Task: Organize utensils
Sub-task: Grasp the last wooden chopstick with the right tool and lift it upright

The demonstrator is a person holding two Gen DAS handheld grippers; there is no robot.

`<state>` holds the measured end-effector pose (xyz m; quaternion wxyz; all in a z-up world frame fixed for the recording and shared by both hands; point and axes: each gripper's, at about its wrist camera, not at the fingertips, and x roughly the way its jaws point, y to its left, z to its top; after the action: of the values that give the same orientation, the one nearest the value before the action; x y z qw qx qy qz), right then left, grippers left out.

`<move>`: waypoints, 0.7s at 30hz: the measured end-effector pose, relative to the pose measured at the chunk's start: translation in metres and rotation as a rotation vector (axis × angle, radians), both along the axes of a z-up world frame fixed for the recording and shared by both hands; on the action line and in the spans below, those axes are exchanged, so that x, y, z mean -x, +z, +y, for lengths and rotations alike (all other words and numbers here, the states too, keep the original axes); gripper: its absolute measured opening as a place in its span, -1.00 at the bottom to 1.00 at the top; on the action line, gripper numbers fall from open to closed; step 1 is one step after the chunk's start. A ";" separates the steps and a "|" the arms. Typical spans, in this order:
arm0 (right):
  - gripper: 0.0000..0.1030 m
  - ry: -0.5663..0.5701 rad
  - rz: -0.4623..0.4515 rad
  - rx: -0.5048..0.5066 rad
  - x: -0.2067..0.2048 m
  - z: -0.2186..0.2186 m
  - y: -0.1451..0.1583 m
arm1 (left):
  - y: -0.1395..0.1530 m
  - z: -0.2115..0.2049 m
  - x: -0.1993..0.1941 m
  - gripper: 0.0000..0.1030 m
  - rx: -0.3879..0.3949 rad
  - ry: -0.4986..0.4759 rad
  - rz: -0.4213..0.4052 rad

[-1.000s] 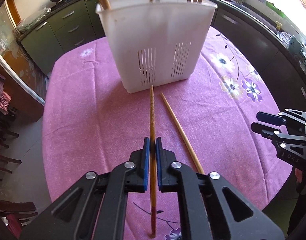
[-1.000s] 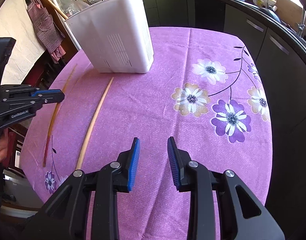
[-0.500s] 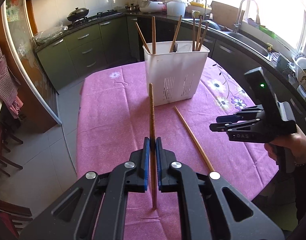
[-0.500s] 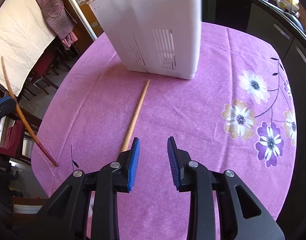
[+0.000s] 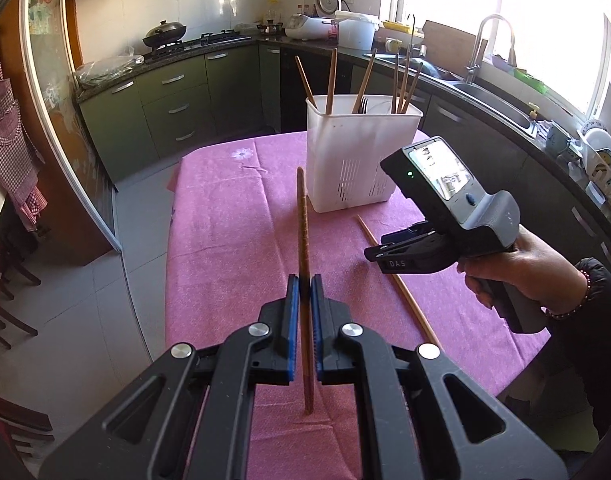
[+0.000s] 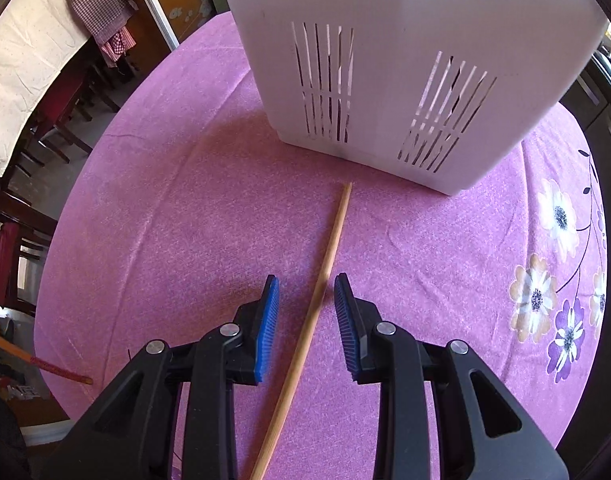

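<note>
Worktop [image 5: 225,216]: white caddy [image 5: 357,152] at 12 o'clock, several chopsticks already in. Left gripper [image 5: 301,292] jaws clenched on dark chopstick [image 5: 302,232], undelivered. Right gripper [image 6: 305,292] jaws released astride pale chopstick [image 6: 325,264], ungrasped.

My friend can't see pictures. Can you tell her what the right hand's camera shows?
The right gripper, jaws open, hangs over a pale wooden chopstick lying on a pink flowered tablecloth, the stick between its blue pads without touching. Just beyond stands a white slotted utensil holder.
</note>
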<state>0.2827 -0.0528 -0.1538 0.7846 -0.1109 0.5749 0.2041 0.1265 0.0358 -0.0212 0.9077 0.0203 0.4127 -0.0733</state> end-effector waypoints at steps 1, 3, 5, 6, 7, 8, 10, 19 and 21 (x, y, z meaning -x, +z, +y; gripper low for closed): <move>-0.44 0.000 -0.004 0.012 0.001 0.001 -0.002 | 0.000 0.000 0.000 -0.88 0.002 -0.002 0.000; -0.44 0.004 -0.014 0.030 0.003 0.007 -0.004 | -0.001 0.001 0.001 -0.88 0.004 -0.005 -0.001; -0.57 0.008 -0.027 0.040 0.004 0.009 -0.003 | -0.001 0.002 0.002 -0.88 0.007 -0.007 -0.001; -0.63 0.008 -0.028 0.036 0.005 0.011 -0.003 | -0.001 0.002 0.002 -0.88 0.006 -0.007 -0.001; -0.77 0.006 -0.032 0.035 0.006 0.012 -0.003 | -0.001 0.003 0.002 -0.88 0.006 -0.007 -0.001; -0.82 0.008 -0.034 0.030 0.006 0.013 -0.003 | -0.001 0.002 0.002 -0.88 0.007 -0.006 -0.001; -0.83 0.009 -0.039 0.026 0.006 0.010 -0.005 | -0.001 0.003 0.002 -0.88 0.007 -0.003 0.000; -0.87 0.015 -0.142 -0.086 0.033 -0.021 0.040 | 0.001 0.005 0.004 -0.88 0.000 0.007 -0.004; -0.87 0.015 -0.192 -0.124 0.047 -0.033 0.064 | 0.002 0.005 0.005 -0.88 0.003 0.011 -0.008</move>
<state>0.2361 -0.0855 -0.0897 0.8399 -0.0855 0.4822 0.2338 0.1216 0.0403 -0.0187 0.9098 0.0172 0.4089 -0.0687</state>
